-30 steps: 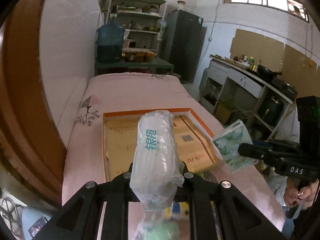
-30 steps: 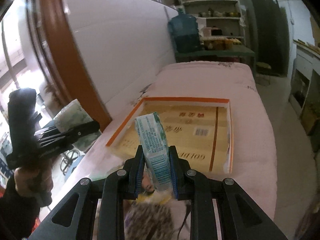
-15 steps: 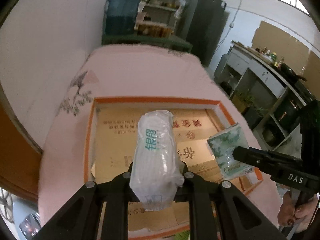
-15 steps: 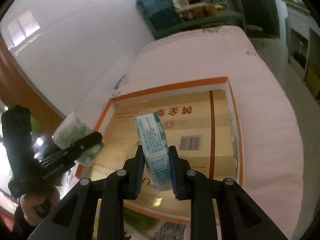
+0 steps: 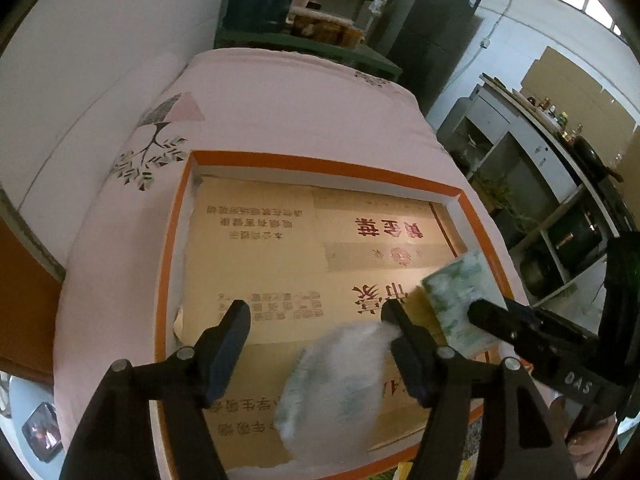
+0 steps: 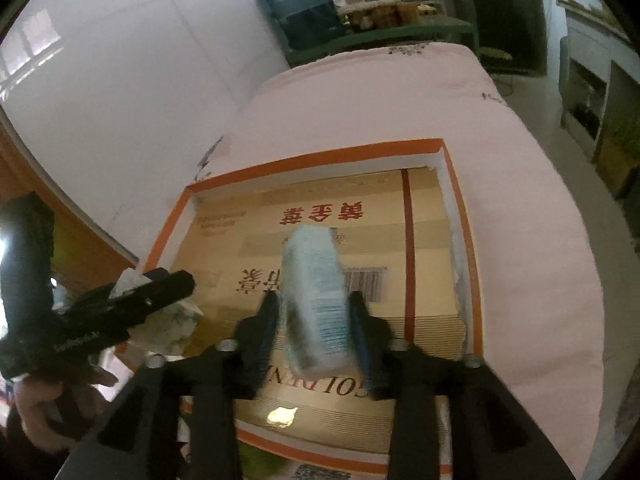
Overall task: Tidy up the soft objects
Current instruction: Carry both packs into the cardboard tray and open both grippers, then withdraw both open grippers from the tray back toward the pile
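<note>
The white tissue pack [image 5: 332, 384] is seen blurred between the left tongs [image 5: 316, 316], whose jaws have just been opening and are spread wide, not pressing it. It is over the orange-rimmed box [image 5: 320, 166] on the pink bed [image 5: 288, 104]. The green tissue pack [image 6: 316, 300] sits loose between the right tongs [image 6: 314, 312], just opening too.

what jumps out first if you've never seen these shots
The orange-rimmed box, lined with printed cardboard, fills the middle of the pink-covered table. The left gripper is wide open, a blurred white tissue pack loose between its jaws. The right gripper, jaws just opening, brackets a blue-green tissue pack.
</note>
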